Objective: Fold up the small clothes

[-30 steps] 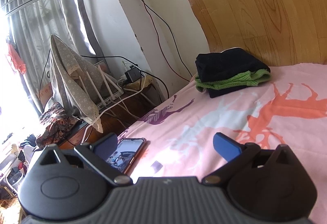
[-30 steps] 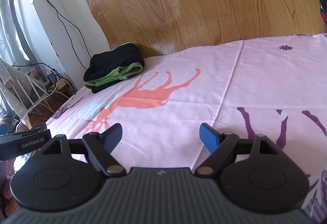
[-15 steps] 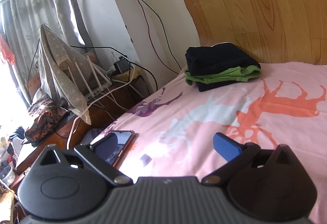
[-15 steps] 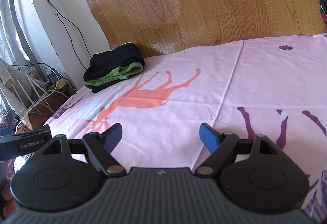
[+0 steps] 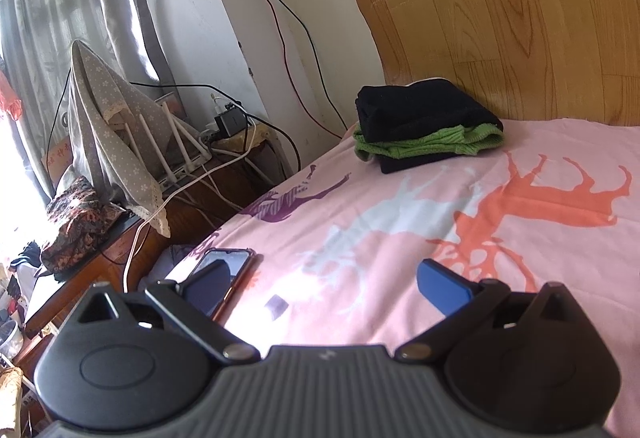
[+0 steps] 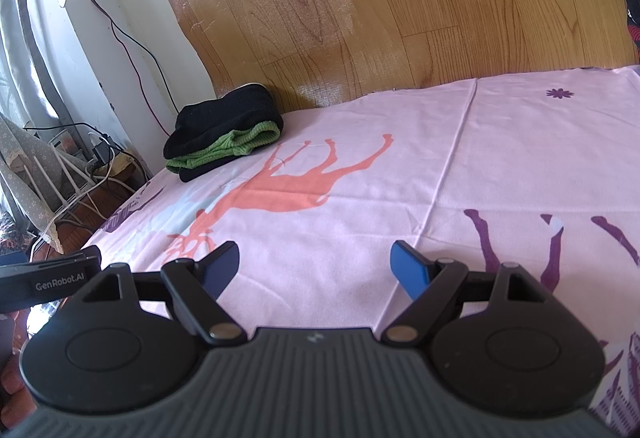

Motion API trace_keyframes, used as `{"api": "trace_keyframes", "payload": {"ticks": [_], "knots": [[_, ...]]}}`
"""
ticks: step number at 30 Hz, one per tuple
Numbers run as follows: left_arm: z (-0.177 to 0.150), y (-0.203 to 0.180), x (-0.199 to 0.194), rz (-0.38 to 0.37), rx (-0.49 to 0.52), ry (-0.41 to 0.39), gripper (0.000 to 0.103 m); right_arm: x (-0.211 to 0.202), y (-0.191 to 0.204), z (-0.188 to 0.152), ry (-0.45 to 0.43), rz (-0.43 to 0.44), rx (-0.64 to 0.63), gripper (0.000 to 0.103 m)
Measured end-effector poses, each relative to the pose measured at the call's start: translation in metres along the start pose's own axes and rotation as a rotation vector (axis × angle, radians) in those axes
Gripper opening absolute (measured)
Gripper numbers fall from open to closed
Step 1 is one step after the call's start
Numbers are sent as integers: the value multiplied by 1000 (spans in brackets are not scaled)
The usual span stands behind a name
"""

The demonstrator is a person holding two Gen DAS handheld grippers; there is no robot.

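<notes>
A stack of folded clothes (image 5: 424,128) lies at the far corner of the bed by the wooden headboard: black on top, a green ribbed piece (image 5: 440,144) in the middle, black below. The same stack of folded clothes (image 6: 226,132) shows far left in the right wrist view. My left gripper (image 5: 326,288) hovers open over the pink sheet (image 5: 400,238), well short of the stack, nothing between its blue pads. My right gripper (image 6: 316,264) is open too, over bare pink sheet (image 6: 380,198). The left gripper's body (image 6: 48,280) shows at the left edge there.
A phone (image 5: 224,270) lies near the bed's left edge, just past my left finger. Beyond the edge stands a low wooden table (image 5: 132,234) with a router, cables and a draped cloth (image 5: 108,146). A wooden headboard (image 6: 400,18) closes the far side. Dark clothing (image 6: 632,10) sits far right.
The left gripper has shifted slightly, so the phone and stack sit a little differently in its view. The right gripper has stayed still. Both remain open.
</notes>
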State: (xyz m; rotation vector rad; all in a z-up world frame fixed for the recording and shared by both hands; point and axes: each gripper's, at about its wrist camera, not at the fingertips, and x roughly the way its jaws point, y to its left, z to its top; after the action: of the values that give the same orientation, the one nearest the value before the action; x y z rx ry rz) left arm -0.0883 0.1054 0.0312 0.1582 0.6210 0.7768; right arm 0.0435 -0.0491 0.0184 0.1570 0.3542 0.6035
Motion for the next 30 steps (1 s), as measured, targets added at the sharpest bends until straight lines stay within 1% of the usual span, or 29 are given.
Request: {"api": "trace_keyframes", "payload": {"ticks": [10,30], "knots": [[0,-1,2,0,4,13,103,0,0,0,1,1,0,85],[1,1,3,10,0,12,103,0,1,0,0,-1,1,85]]}}
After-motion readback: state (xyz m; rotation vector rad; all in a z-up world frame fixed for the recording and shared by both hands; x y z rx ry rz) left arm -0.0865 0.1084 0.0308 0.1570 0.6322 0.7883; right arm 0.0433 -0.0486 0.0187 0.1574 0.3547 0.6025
